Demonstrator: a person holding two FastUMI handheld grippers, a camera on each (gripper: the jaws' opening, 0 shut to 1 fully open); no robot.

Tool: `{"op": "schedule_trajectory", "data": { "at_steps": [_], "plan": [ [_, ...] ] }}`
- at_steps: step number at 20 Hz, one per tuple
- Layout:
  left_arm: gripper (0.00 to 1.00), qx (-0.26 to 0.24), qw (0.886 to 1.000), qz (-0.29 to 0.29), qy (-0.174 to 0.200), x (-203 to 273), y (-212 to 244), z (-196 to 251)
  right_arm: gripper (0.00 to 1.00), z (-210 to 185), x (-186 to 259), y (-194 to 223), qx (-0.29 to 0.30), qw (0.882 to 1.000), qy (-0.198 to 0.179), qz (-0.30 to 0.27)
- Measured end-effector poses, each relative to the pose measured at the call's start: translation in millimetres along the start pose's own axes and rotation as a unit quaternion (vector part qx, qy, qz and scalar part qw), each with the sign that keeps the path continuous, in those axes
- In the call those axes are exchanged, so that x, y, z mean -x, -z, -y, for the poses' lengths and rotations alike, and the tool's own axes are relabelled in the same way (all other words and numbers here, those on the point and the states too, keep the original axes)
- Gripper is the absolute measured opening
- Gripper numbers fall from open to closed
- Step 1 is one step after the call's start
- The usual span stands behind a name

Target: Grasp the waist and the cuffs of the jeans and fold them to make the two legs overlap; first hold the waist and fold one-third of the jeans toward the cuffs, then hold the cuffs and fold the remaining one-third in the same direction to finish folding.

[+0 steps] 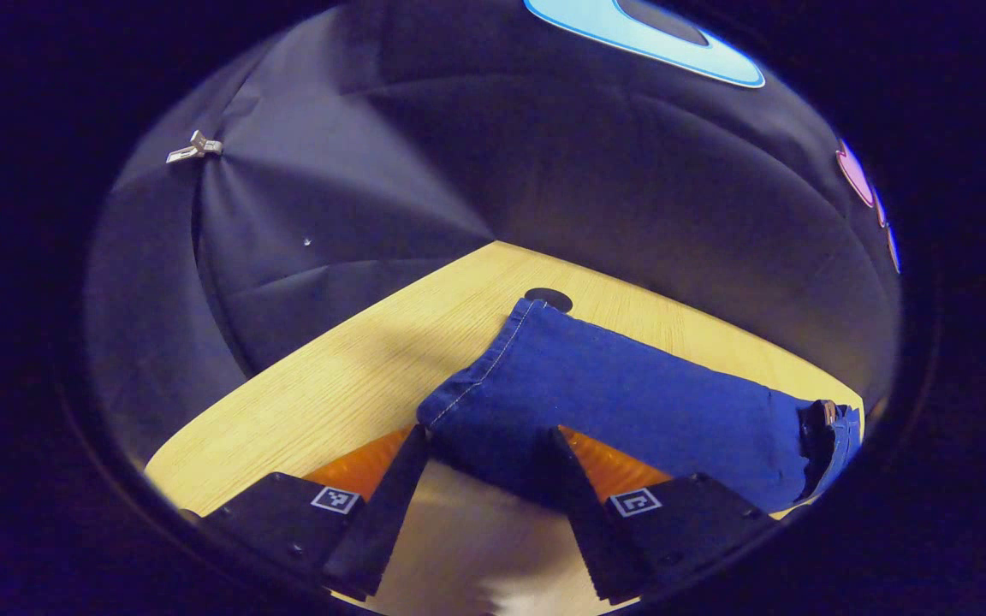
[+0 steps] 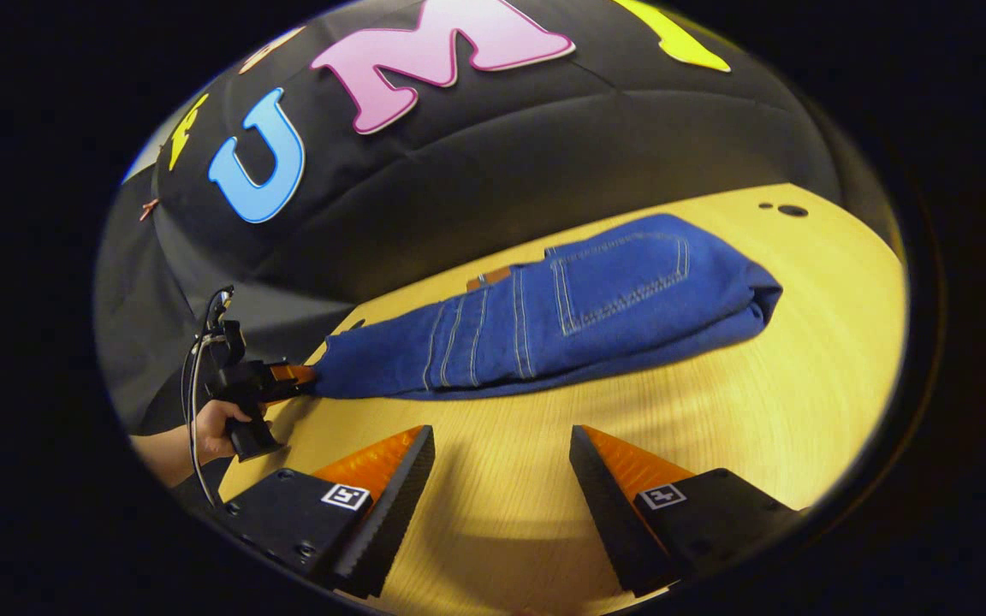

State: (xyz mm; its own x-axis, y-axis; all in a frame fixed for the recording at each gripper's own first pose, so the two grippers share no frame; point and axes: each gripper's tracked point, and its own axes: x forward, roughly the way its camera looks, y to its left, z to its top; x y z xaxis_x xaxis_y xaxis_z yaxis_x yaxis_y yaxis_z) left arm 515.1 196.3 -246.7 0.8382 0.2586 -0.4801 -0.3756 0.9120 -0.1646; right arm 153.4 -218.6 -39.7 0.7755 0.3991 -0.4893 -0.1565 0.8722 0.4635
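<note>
Left gripper view, bottom of frame: left gripper (image 1: 486, 453) with its two fingers spread wide. The folded end of the jeans (image 1: 630, 402) sits in the gap between them; the cloth reaches both inner faces near the tips, but I cannot tell whether the fingers press on it. Below the cloth, between the fingers, bare table (image 1: 305, 402) shows.

Beyond the fingertips the jeans run from lower centre toward the right edge of the frame, lying flat on the table. A stitched hem edge shows on the upper left side of the bundle. At the far right end a brown patch (image 1: 822, 413) sits on the denim. A dark round hole (image 1: 549, 300) lies in the tabletop just past the top corner of the jeans. Black cloth wall behind.

Right gripper view, bottom of frame: right gripper (image 2: 501, 445) wide open, nothing between the fingers, tips over bare table (image 2: 801, 376), short of the jeans (image 2: 561, 316) and not touching them.

Mid frame: jeans folded in layers, back pocket (image 2: 621, 278) facing up, thick fold at the right, tapering to the left.

Far left: the left gripper (image 2: 296, 374) meets the tapered end of the jeans, held by a hand (image 2: 215, 428).
</note>
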Motion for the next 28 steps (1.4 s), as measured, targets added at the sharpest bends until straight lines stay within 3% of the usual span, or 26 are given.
{"op": "schedule_trajectory", "data": {
  "at_steps": [1, 3, 4, 5, 7, 8, 11, 20, 23, 28],
  "plan": [
    [0.91, -0.006, 1.0, -0.004, 0.018, -1.1, 0.8, 2.8, 0.98, 1.6, -2.2, -4.9, 0.005, 1.0, 0.005, 0.013],
    [0.47, 0.016, 0.999, 0.008, 0.042, -10.7, -3.4, 15.5, 0.97, 4.5, -0.5, -9.1, 0.016, 1.0, 0.006, 0.018],
    [0.36, 0.02, 0.998, 0.008, 0.051, -12.4, -2.9, 17.4, 0.97, 7.1, 0.9, -9.4, 0.017, 1.0, 0.008, 0.017],
    [0.31, 0.024, 0.998, 0.007, 0.054, -11.6, -1.1, 18.7, 0.97, 11.2, 1.5, -11.3, 0.014, 1.0, 0.01, 0.017],
    [0.1, 0.046, 0.997, 0.009, 0.058, -11.3, -3.2, 21.5, 0.97, 15.3, 2.8, -17.0, 0.022, 0.999, 0.018, 0.026],
    [0.06, 0.064, 0.996, 0.009, 0.066, -9.8, -3.4, 22.3, 0.97, 16.4, 4.8, -21.8, 0.027, 0.999, 0.021, 0.033],
    [0.06, 0.105, 0.992, 0.012, 0.067, -7.2, -7.9, 24.3, 0.97, 16.6, 9.8, -37.5, 0.03, 0.998, 0.024, 0.054],
    [0.06, 0.085, 0.986, 0.094, 0.111, 59.7, -85.7, 85.2, 0.97, 46.5, 32.8, -58.0, 0.027, 0.995, 0.054, 0.083],
    [0.06, 0.084, 0.981, 0.107, 0.141, 87.1, -100.0, 130.5, 0.97, 53.9, 40.5, -64.5, 0.027, 0.994, 0.062, 0.091],
    [0.06, 0.02, 0.968, 0.157, 0.196, 153.6, -135.3, 234.6, 0.97, 86.0, 63.9, -87.8, 0.036, 0.988, 0.099, 0.115]
  ]
}}
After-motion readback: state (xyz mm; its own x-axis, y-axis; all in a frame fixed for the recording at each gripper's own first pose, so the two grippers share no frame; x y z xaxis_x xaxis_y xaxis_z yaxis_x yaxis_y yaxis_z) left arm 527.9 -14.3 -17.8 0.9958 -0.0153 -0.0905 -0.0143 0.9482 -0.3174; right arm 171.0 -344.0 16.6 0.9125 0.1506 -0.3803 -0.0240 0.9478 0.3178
